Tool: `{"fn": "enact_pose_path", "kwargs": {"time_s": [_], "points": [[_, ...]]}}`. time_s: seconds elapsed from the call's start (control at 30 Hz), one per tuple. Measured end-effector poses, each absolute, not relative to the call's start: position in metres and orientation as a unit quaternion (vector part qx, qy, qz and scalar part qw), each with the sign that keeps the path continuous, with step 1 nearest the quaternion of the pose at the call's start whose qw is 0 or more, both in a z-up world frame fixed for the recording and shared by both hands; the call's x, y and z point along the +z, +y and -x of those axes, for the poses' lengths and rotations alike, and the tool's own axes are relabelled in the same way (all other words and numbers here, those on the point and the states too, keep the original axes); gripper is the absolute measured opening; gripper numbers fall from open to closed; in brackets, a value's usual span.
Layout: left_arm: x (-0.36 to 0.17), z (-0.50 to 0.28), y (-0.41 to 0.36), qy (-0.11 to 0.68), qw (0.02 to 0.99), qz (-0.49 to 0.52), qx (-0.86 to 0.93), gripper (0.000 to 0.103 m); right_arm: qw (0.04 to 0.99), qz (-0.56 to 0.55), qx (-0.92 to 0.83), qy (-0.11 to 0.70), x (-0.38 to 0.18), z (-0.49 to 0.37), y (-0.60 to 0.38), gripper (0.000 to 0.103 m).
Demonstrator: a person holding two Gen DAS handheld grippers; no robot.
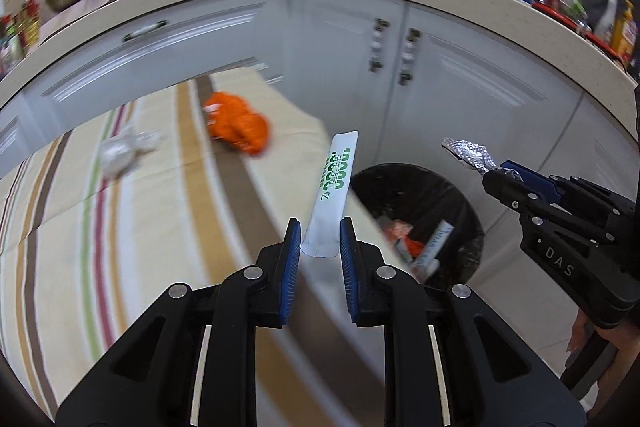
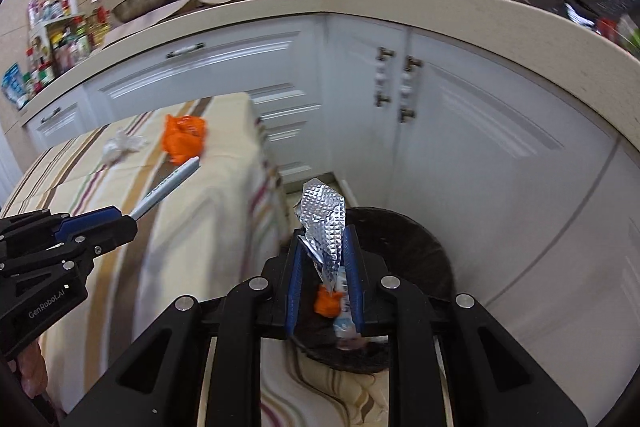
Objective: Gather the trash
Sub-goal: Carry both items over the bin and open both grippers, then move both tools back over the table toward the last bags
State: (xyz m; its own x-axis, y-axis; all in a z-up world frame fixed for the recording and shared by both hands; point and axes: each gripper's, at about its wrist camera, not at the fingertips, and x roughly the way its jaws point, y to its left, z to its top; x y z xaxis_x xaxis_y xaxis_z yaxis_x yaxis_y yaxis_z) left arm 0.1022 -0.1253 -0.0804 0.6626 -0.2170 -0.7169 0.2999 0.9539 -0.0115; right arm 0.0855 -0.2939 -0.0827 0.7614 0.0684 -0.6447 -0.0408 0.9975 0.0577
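My left gripper [image 1: 320, 227] is shut on the lower end of a white paper sleeve [image 1: 334, 179] with green print, held over the table's right edge. My right gripper [image 2: 324, 233] is shut on a crumpled silver foil wrapper [image 2: 326, 219], which stands up between the blue pads above the black trash bin [image 2: 420, 231]. Each wrist view shows the other gripper: the right gripper [image 1: 494, 179] with the foil [image 1: 466, 153], and the left gripper [image 2: 130, 221] with the sleeve [image 2: 172, 183]. An orange crumpled bag [image 1: 238, 125] and a white crumpled tissue [image 1: 120, 151] lie on the striped tablecloth [image 1: 80, 227].
The bin [image 1: 460, 211] stands on the floor between the table and white cabinet doors [image 1: 440, 79], and holds an orange scrap [image 2: 326, 303] and a white-blue packet [image 2: 344, 327]. A counter [image 2: 360, 7] with bottles, pots and bowls runs behind.
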Motion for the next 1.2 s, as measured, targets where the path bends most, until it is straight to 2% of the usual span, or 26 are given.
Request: {"fn": "enact_pose_path", "kwargs": {"time_s": [0.33,0.8,0.83,0.9,0.93,1.0,1.07,1.2], "points": [[-0.098,-0.123,-0.2,0.399,0.897,-0.088,-0.167,0.02,0.938,-0.056,0.001,0.341,-0.1,-0.086,-0.345,0.021],[-0.109,-0.139,-0.235,0.398,0.897,-0.113,-0.157,0.021,0.942,-0.077,-0.001,0.327,-0.111,-0.097,-0.361,0.021],[-0.111,-0.141,-0.237,0.4,0.896,-0.115,-0.155,0.022,0.942,-0.081,-0.002,0.325,-0.112,-0.099,-0.363,0.023],[-0.111,-0.145,-0.238,0.406,0.894,-0.11,-0.155,0.024,0.94,-0.091,-0.008,0.329,-0.119,-0.104,-0.368,0.046],[-0.111,-0.147,-0.238,0.407,0.894,-0.108,-0.155,0.027,0.94,-0.093,-0.013,0.329,-0.12,-0.106,-0.369,0.048],[-0.109,-0.147,-0.237,0.401,0.897,-0.107,-0.151,0.046,0.938,-0.094,-0.018,0.332,-0.123,-0.108,-0.371,0.048],[-0.106,-0.146,-0.236,0.39,0.903,-0.106,-0.149,0.047,0.938,-0.097,-0.02,0.333,-0.122,-0.107,-0.371,0.05],[-0.099,-0.142,-0.227,0.372,0.911,-0.108,-0.138,0.056,0.94,-0.096,-0.021,0.326,-0.116,-0.105,-0.366,0.055]]}}
